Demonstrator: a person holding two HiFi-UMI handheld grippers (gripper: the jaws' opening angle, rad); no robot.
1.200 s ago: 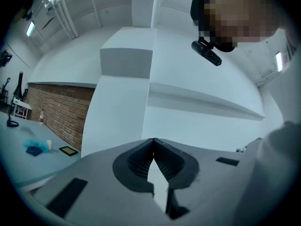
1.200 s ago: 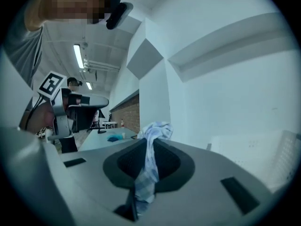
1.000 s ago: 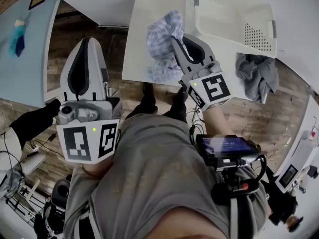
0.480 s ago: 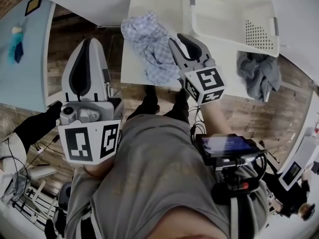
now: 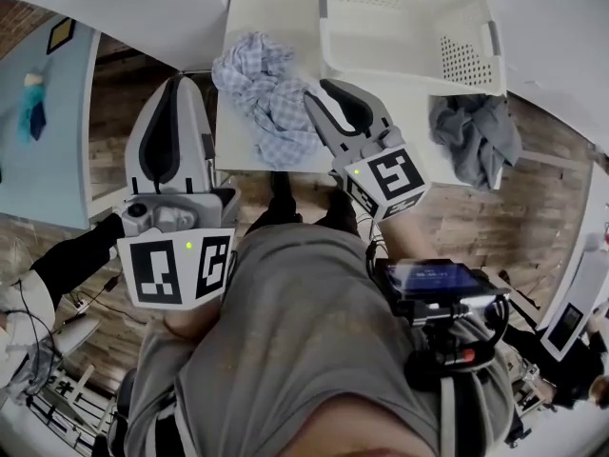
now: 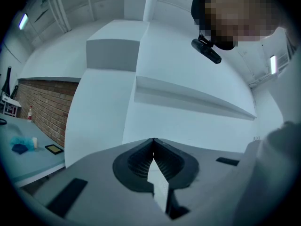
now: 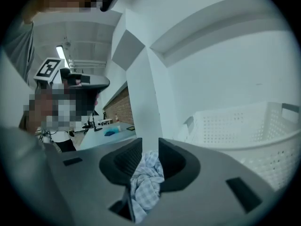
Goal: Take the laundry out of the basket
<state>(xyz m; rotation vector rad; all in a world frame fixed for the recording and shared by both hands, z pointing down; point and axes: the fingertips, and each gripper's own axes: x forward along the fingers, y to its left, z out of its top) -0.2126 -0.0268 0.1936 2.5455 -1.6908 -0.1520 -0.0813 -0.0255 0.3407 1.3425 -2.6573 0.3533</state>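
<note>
A blue-and-white checked cloth (image 5: 266,103) lies bunched on the white table (image 5: 262,8), left of the white laundry basket (image 5: 409,65). My right gripper (image 5: 314,91) sits at the cloth's right edge, in front of the basket. Its jaws have just been opening and now stand apart. In the right gripper view a fold of the checked cloth (image 7: 146,182) rests loosely between the right gripper's (image 7: 150,142) parted jaws, with the basket (image 7: 249,126) to the right. My left gripper (image 5: 176,82) is held off the table's left side, shut and empty; in its own view the left gripper's (image 6: 153,140) tips meet.
A grey garment (image 5: 471,136) hangs over the table's front edge to the right of the basket. Wooden floor shows below the table. A phone on a chest mount (image 5: 433,279) sits at lower right. A light-blue table (image 5: 48,93) stands at the far left.
The right gripper carried the checked cloth leftward and let it down on the table. Its jaws went from shut on the cloth to open. The left gripper barely moved.
</note>
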